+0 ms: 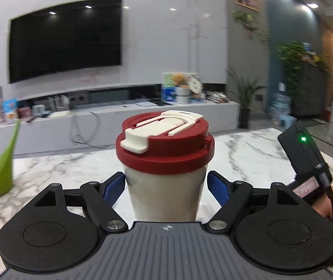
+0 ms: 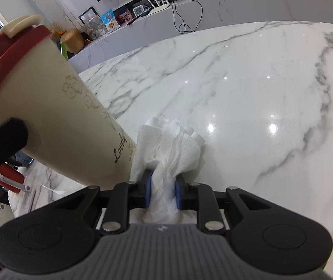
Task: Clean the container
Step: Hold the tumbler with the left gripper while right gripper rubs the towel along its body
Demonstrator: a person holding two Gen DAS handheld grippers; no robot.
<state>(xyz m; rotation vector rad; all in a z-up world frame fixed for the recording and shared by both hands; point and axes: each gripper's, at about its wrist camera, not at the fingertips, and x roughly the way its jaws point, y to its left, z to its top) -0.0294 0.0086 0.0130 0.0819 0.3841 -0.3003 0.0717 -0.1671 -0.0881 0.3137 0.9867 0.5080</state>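
Marble-veined tabletop fills my right view, glossy, with a TV wall and a long low shelf behind it. I've got the cup standing between the fingers of my left gripper, cream body, red lid with a white flip tab on top. From the left wrist view, the left blue pad sits right at the cup wall, while the right-hand pad shows a sliver of daylight. So the fingers are at a middling spread around the cup, and I can't call it a firm clamp. That's my first worry: a loose hold, and the cup twists or drops the moment I push on it.

On the other side, my right gripper has its fingers pinched narrow on a wad of white paper towel, which fans out ahead of the fingertips. The cup's lower wall, near the script lettering, lies just beside the towel to the left of those fingers, touching or nearly so; I can't tell which.

Risks from here, as I judge them: wiping pressure from the right shoves the cup sideways out of the left fingers. The towel is bunched, so it could slip out of the pinch. And if the lid isn't seated, tilting may spill whatever's inside.
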